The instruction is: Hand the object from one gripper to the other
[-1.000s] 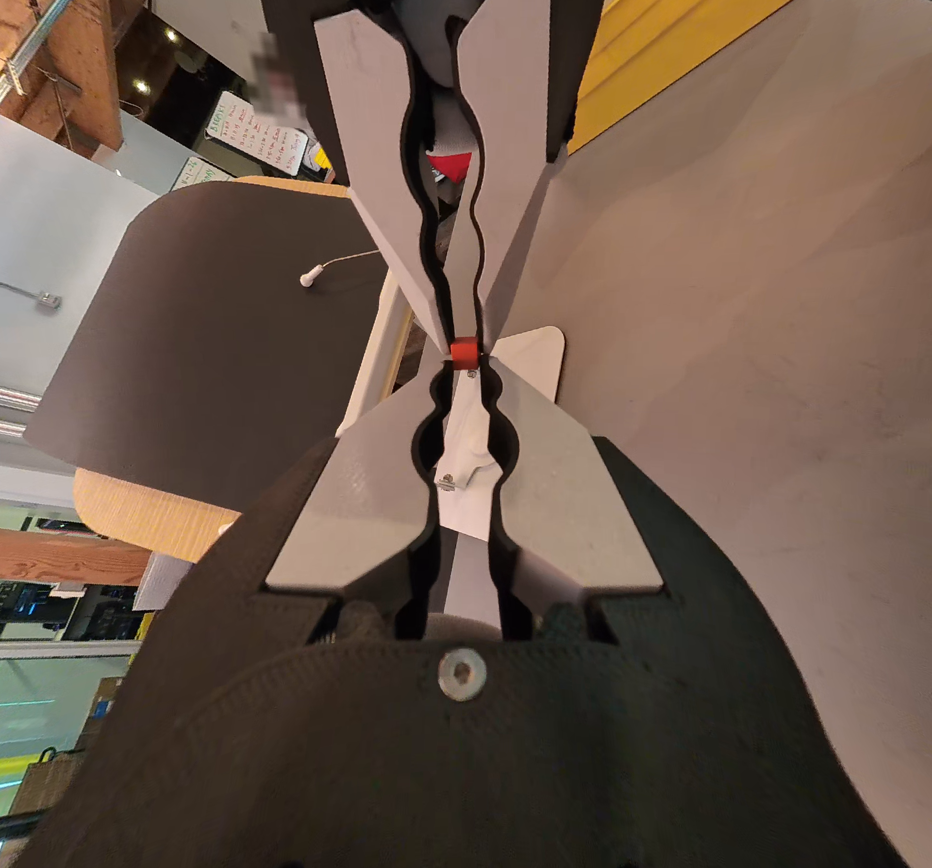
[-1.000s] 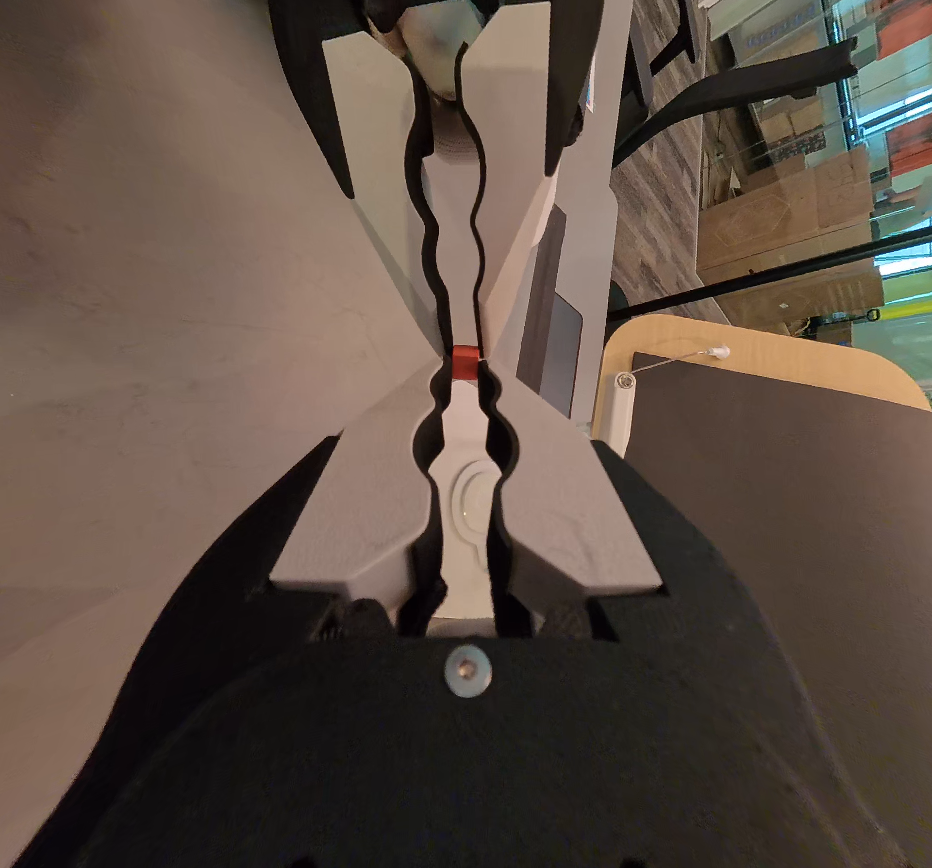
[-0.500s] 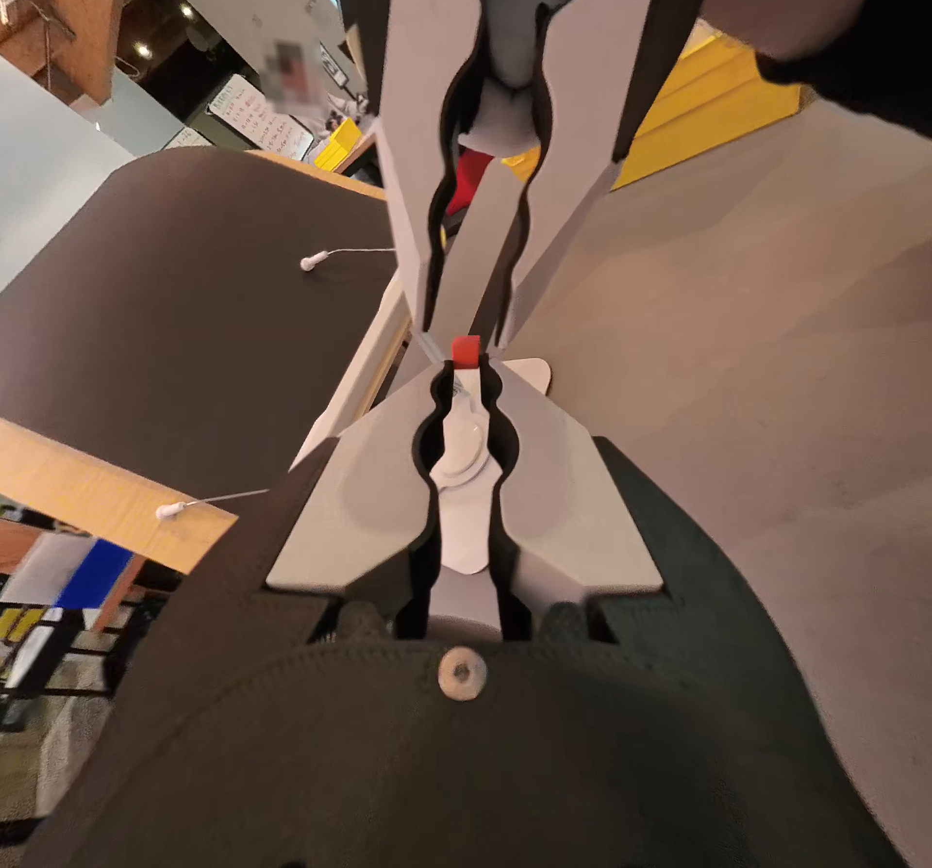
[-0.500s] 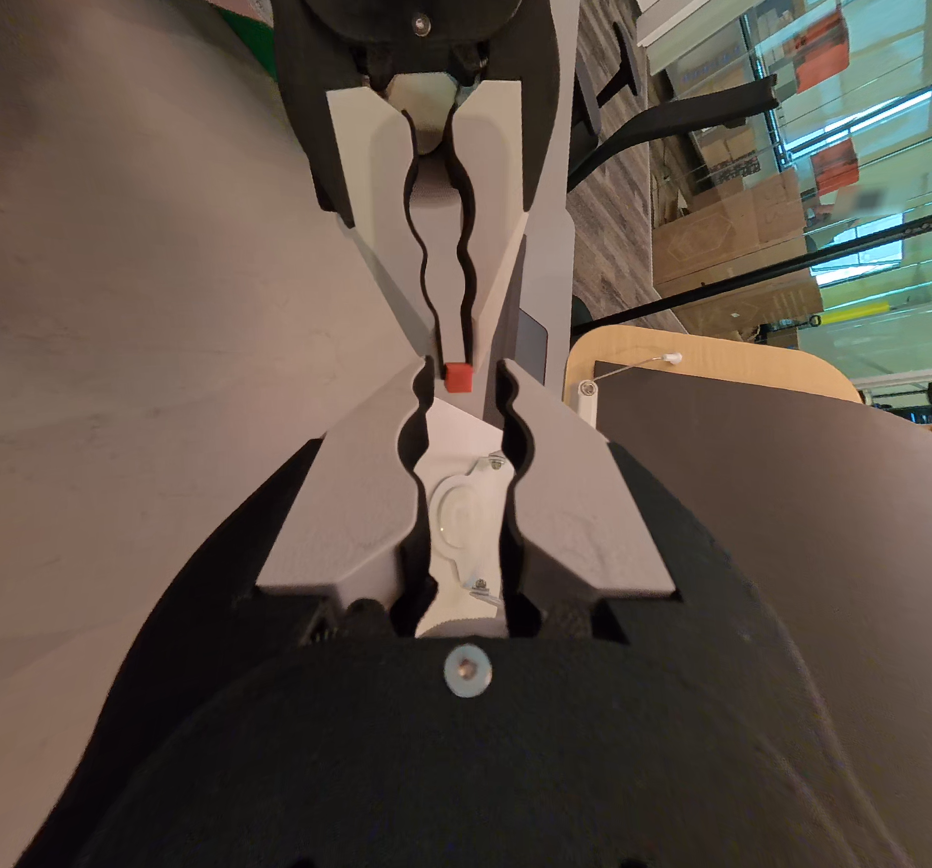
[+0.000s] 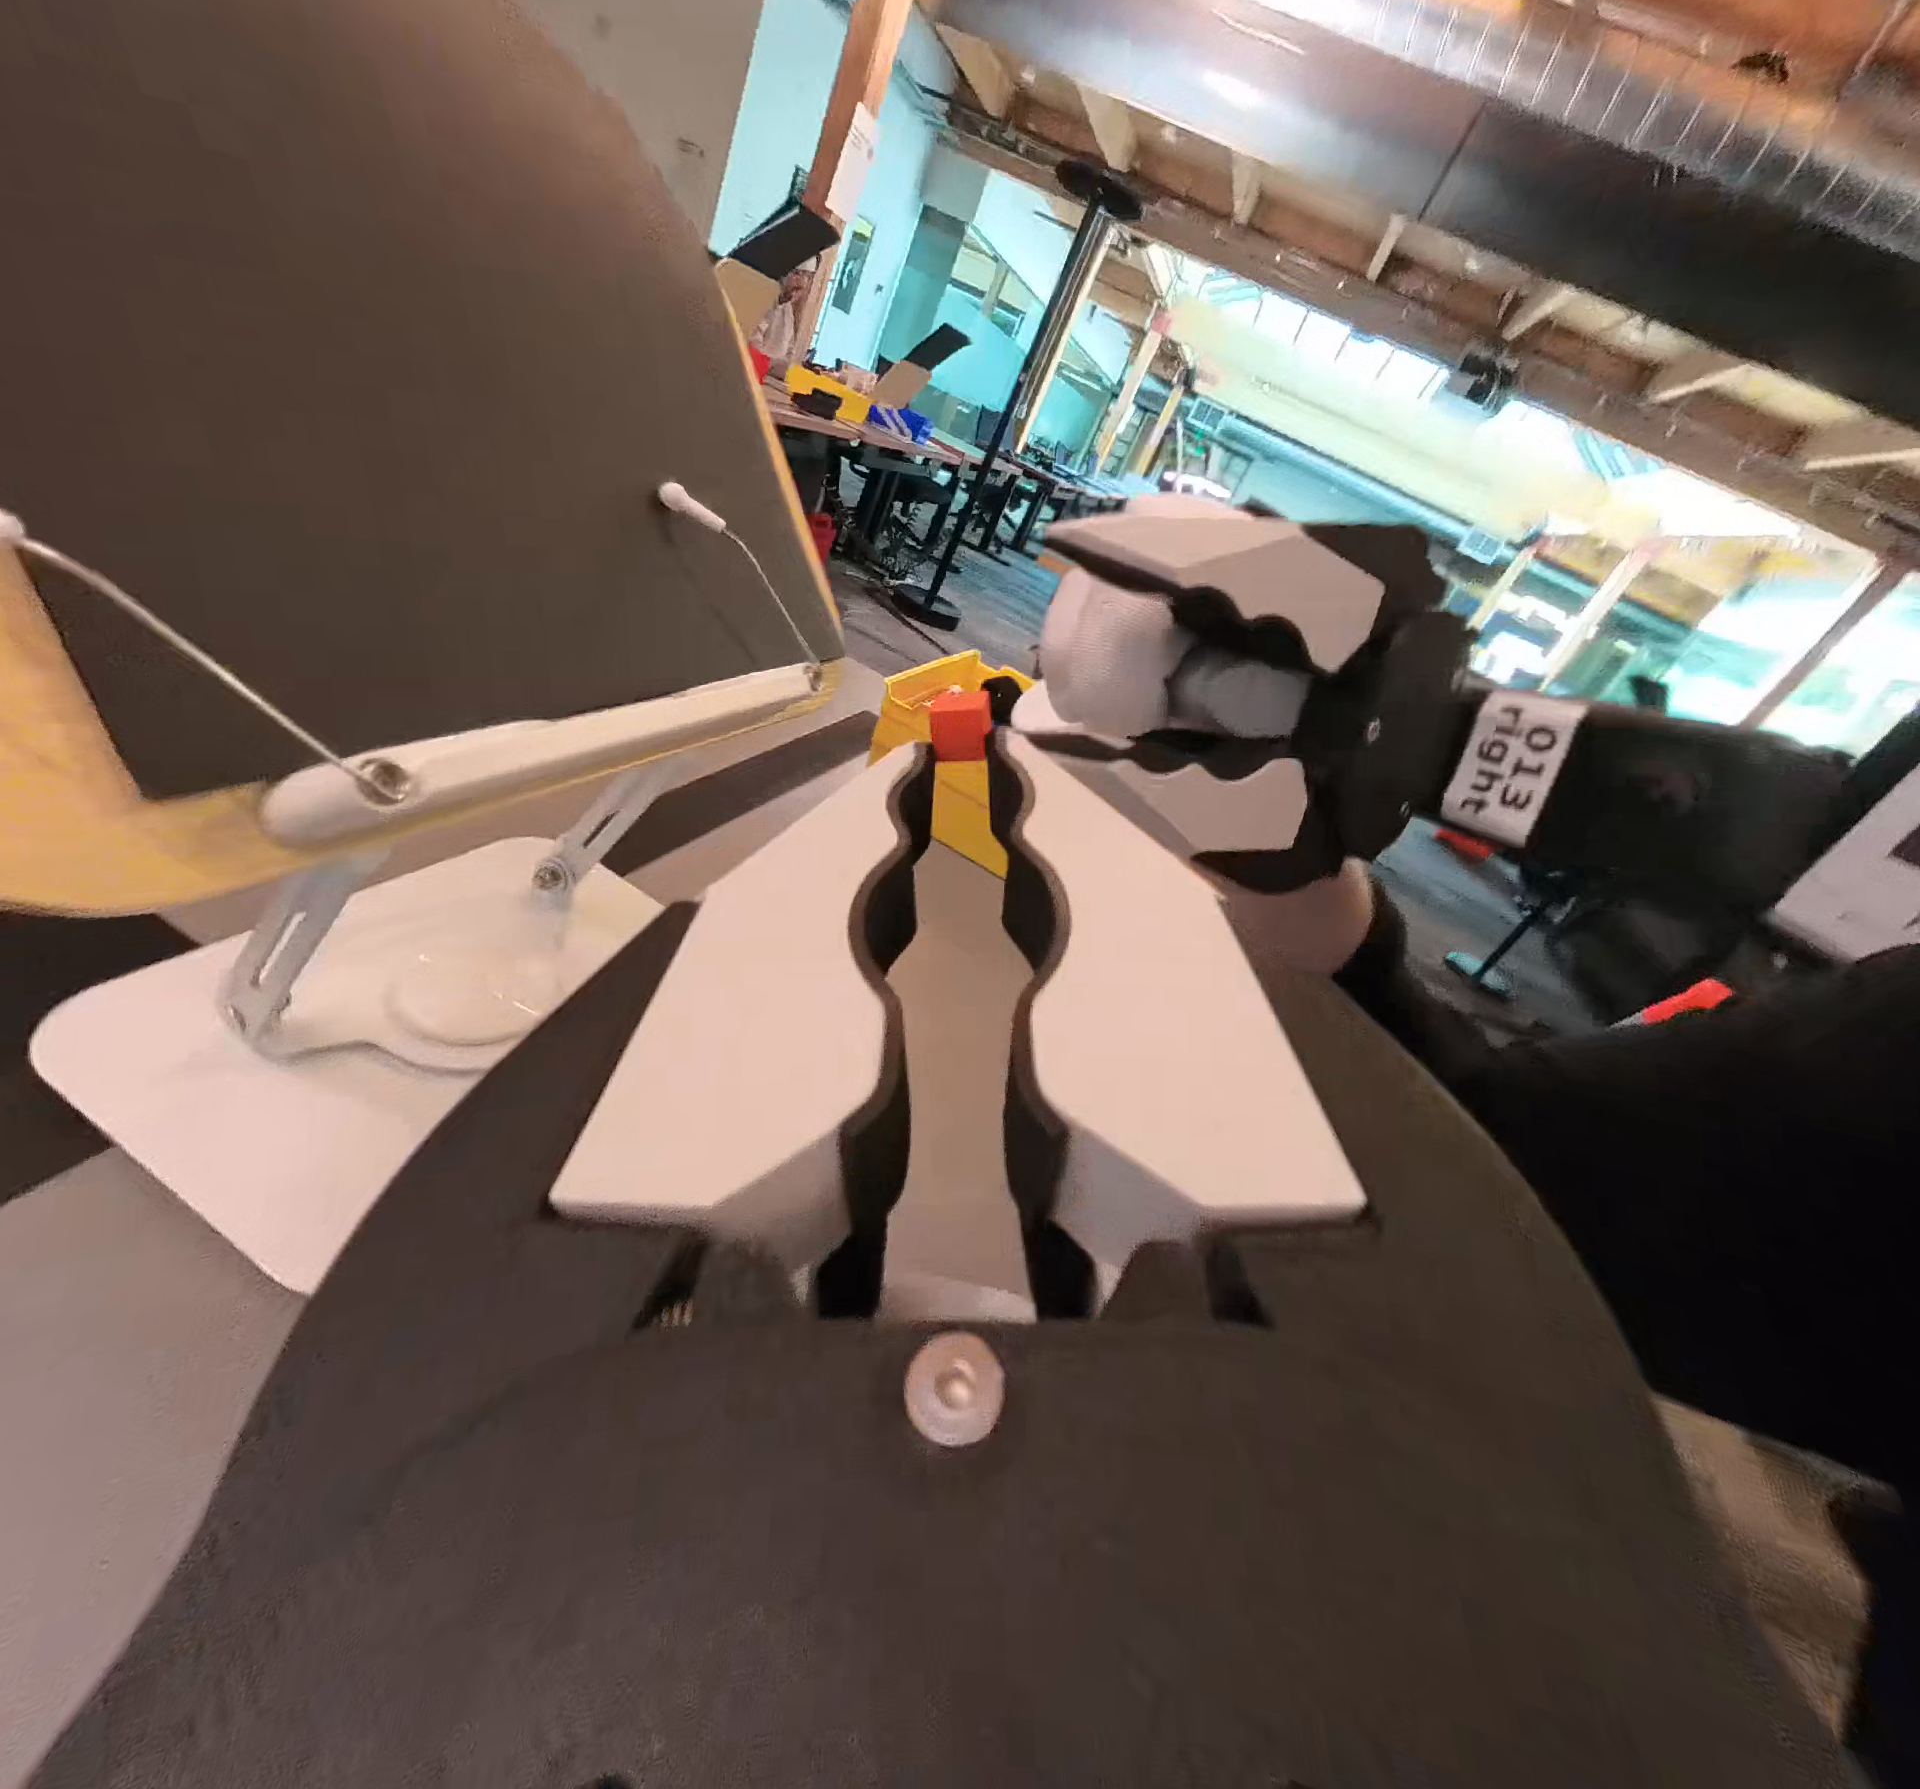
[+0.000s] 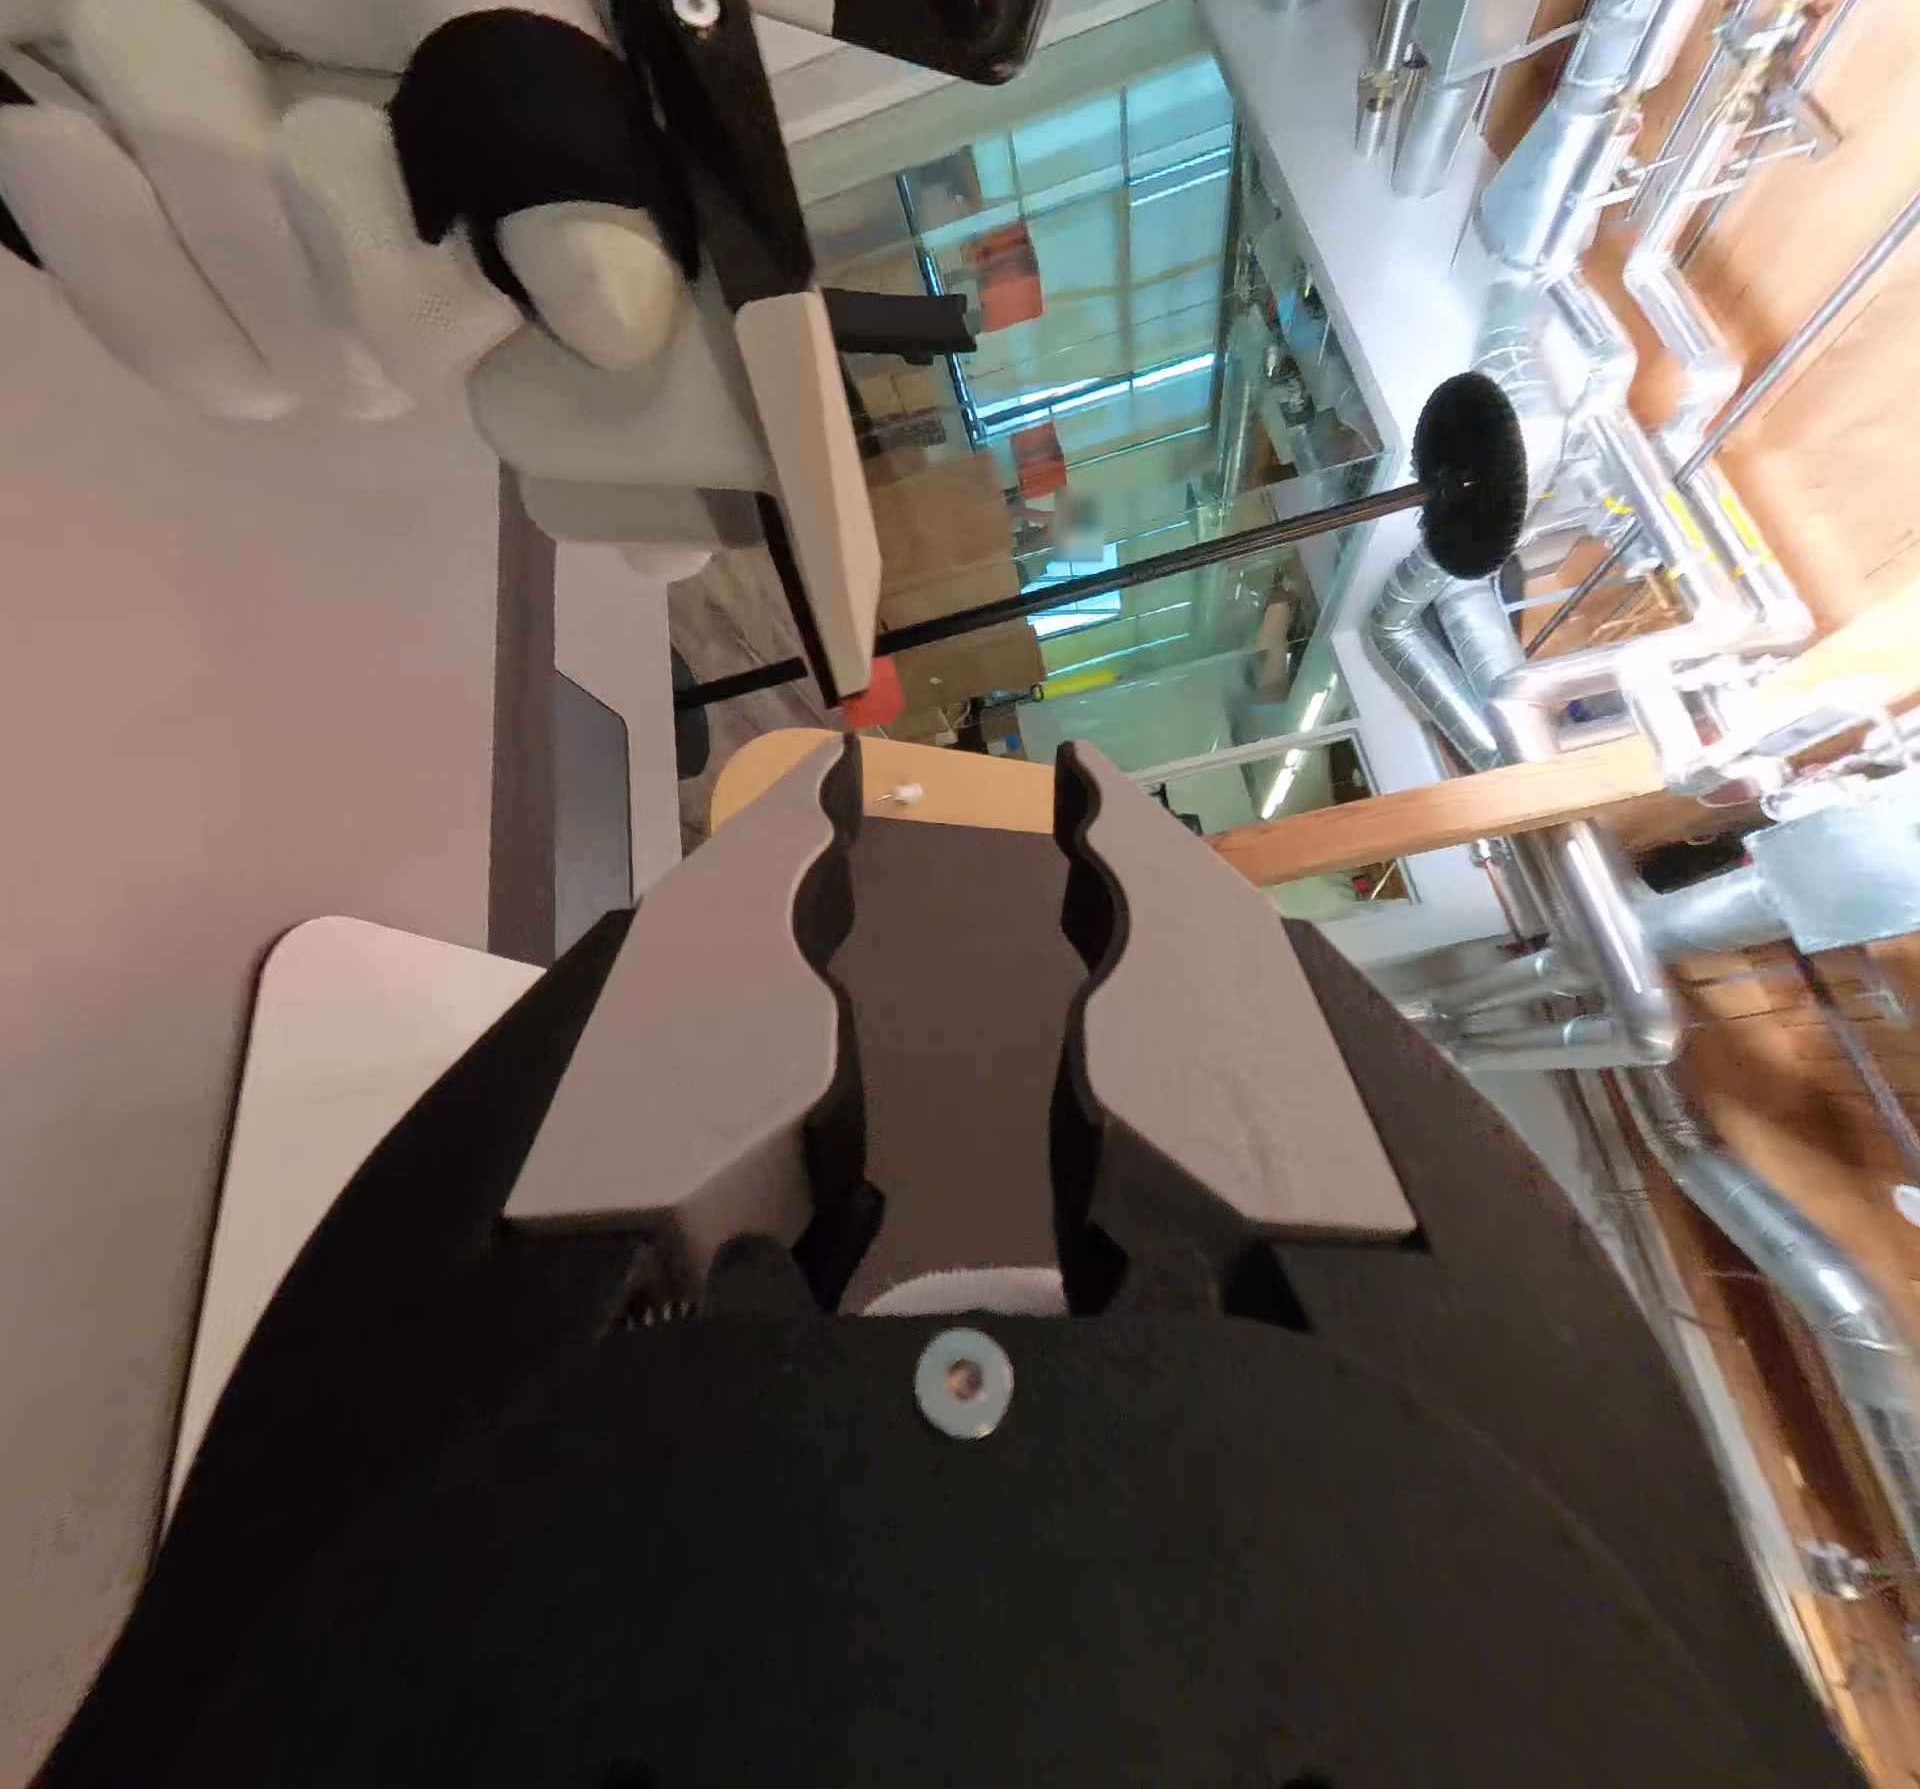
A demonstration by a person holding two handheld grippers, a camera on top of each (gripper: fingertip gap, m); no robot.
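Left gripper [image 5: 958,752] closed on red cube [image 5: 957,734], pinched at the very fingertips only. Right gripper [image 6: 956,763] parted wide, empty, off to one side. Handover judged done. Risk: shallow tip grip, so cube liable to twist or slip out onto grey surface [image 5: 94,1324] beneath under any jolt or loosening.

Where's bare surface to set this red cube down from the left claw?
Bare grey tabletop lies between the white base plate and the gloved hand. The plate's near corner is free too. Crowded ahead of the left claw holding the red cube: yellow bin, right claw.
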